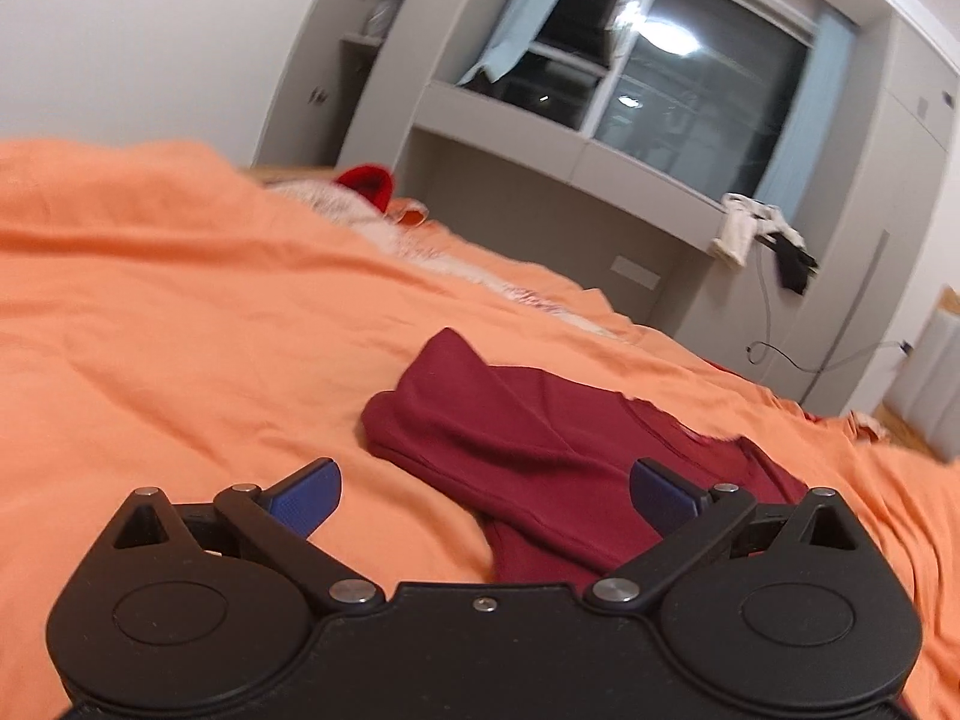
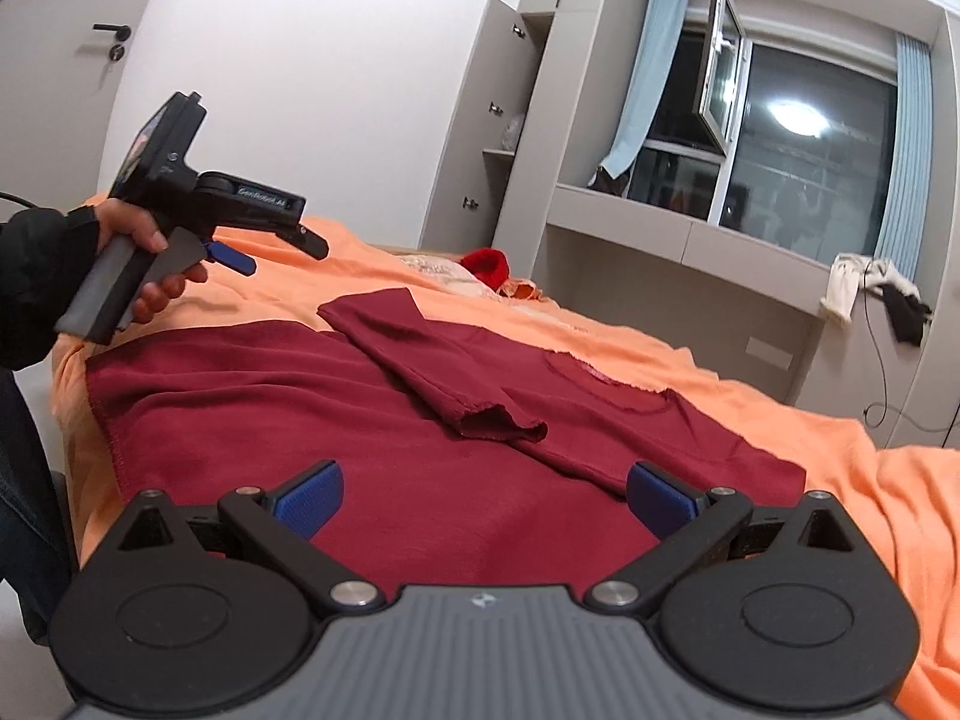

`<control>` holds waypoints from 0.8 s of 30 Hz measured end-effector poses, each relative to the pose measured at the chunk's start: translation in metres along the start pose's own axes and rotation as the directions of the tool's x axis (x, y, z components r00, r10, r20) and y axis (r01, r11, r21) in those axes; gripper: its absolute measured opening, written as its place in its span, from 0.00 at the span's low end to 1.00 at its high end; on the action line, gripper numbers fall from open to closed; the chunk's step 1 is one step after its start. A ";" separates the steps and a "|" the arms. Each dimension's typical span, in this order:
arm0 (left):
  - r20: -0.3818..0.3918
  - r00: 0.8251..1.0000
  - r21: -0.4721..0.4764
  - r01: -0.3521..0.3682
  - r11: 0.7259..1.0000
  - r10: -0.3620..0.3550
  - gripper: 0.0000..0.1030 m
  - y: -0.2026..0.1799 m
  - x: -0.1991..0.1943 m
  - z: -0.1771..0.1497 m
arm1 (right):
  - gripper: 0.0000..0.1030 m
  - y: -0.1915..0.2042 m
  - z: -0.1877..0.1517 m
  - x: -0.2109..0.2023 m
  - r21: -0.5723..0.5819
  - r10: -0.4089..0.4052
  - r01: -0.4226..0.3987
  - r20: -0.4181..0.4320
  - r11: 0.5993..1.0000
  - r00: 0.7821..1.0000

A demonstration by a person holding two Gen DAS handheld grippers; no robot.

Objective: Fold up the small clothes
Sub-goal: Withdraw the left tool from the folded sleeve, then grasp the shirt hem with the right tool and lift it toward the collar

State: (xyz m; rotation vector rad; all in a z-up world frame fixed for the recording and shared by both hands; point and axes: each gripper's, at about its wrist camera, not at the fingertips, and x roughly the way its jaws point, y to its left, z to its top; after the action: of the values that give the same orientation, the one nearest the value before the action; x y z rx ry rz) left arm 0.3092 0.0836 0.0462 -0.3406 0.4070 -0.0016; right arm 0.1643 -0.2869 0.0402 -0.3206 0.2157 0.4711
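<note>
Maroon shirt [image 2: 336, 420] lies flat on the orange bed [image 2: 810, 450], one sleeve [image 2: 420, 360] folded inward toward 12 o'clock. Left gripper [image 1: 483, 495] and right gripper [image 2: 483, 495] both gape empty (nothing held). Loose sleeve could slide off if tugged carelessly.

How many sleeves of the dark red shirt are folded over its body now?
1. One sleeve lies folded diagonally across the dark red shirt on the orange bed cover. The other sleeve is not visible; it may be hidden.
</note>
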 end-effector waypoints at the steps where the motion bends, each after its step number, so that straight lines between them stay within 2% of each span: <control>1: 0.009 1.000 0.025 0.001 1.000 -0.001 0.99 -0.005 -0.009 -0.005 | 1.00 0.001 -0.001 -0.003 -0.004 -0.001 0.001 0.001 1.000 1.000; 7: 0.072 0.997 0.156 0.003 0.988 -0.014 0.99 -0.023 -0.056 -0.036 | 1.00 0.010 -0.016 -0.024 -0.027 -0.016 0.016 -0.012 1.000 1.000; 17: 0.143 0.989 0.205 -0.007 0.979 -0.023 0.99 -0.026 -0.118 -0.070 | 1.00 0.039 -0.049 -0.061 -0.119 -0.056 0.047 -0.075 0.992 0.996; 21: 0.144 0.989 0.246 0.000 0.969 -0.036 0.99 -0.033 -0.133 -0.083 | 1.00 0.056 -0.063 -0.063 -0.218 -0.082 0.057 -0.110 0.974 0.991; 24: 0.132 0.990 0.273 0.009 0.962 -0.047 0.99 -0.038 -0.141 -0.093 | 1.00 0.072 -0.075 -0.051 -0.341 -0.131 0.071 -0.158 0.937 0.979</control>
State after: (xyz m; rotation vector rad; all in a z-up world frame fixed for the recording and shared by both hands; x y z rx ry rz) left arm 0.1457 0.0269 0.0331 -0.0739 0.2605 -0.0612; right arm 0.0756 -0.2736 -0.0337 -0.7059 0.2931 0.3752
